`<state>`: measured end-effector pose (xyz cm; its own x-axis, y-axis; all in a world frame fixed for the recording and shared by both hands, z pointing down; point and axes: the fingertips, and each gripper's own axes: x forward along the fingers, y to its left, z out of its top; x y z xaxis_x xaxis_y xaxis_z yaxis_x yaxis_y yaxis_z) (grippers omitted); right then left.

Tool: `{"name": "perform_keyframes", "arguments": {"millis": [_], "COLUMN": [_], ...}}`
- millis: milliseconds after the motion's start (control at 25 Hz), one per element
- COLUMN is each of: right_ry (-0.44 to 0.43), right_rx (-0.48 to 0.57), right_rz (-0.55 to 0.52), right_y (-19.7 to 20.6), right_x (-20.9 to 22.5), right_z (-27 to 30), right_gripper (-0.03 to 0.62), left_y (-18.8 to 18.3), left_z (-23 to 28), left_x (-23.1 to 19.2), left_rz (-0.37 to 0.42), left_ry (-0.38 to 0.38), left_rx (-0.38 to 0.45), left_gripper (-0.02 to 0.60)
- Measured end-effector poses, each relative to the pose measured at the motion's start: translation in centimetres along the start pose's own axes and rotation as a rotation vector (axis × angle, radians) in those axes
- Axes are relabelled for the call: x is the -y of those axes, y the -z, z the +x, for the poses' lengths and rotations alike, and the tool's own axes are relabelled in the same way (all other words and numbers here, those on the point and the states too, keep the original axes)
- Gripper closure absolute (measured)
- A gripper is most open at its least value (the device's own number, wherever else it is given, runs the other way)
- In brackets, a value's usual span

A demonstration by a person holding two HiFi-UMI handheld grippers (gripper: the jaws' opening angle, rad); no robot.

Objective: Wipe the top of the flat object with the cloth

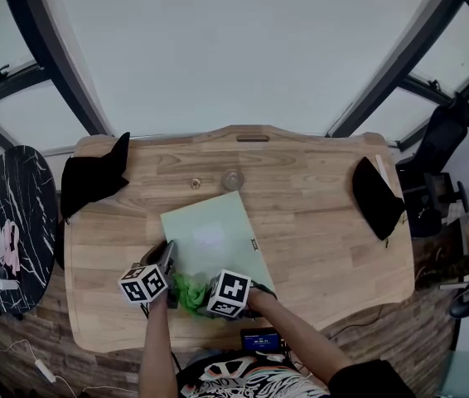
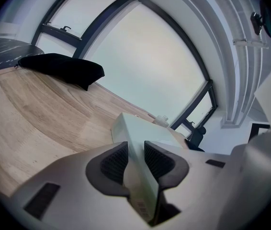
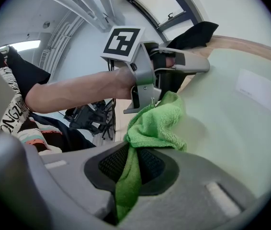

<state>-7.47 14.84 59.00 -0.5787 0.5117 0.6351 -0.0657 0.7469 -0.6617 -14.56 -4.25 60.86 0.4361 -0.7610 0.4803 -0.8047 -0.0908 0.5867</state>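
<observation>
Left hand-held gripper point(image 2: 135, 159) is clamped on the board's point(image 1: 214, 237) near-left edge. The board lies mid-tabletop point(image 1: 326, 222), toward the near edge. Right hand-held gripper point(image 3: 134, 164) pinches the green cloth point(image 3: 157, 123), which is pressed on the board's near end. Wipe looks underway, with the far stretch likely not yet done.

The head view looks steeply down from high above on the whole wooden table point(image 1: 317, 222). The left gripper view sits low, close behind its jaws, facing along the pale board point(image 2: 142, 133) toward the windows point(image 2: 145, 56). The right gripper view, equally close, faces across that board at the left gripper point(image 3: 200, 67).
</observation>
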Motion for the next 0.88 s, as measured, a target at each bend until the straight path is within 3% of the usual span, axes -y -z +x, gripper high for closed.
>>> {"name": "perform_keyframes", "arguments": {"millis": [880], "right_ry": [0.074], "right_rx": [0.05], "right_rz": [-0.034], "right_y": [-0.02], "right_x": [0.33], "right_z": [-0.44], "right_gripper": [0.539], "left_y": [-0.03], "left_z": [0.04], "left_x": [-0.03], "left_rz": [0.004], "left_ry": [0.006], "left_rx": [-0.001], "left_gripper": [0.476]}}
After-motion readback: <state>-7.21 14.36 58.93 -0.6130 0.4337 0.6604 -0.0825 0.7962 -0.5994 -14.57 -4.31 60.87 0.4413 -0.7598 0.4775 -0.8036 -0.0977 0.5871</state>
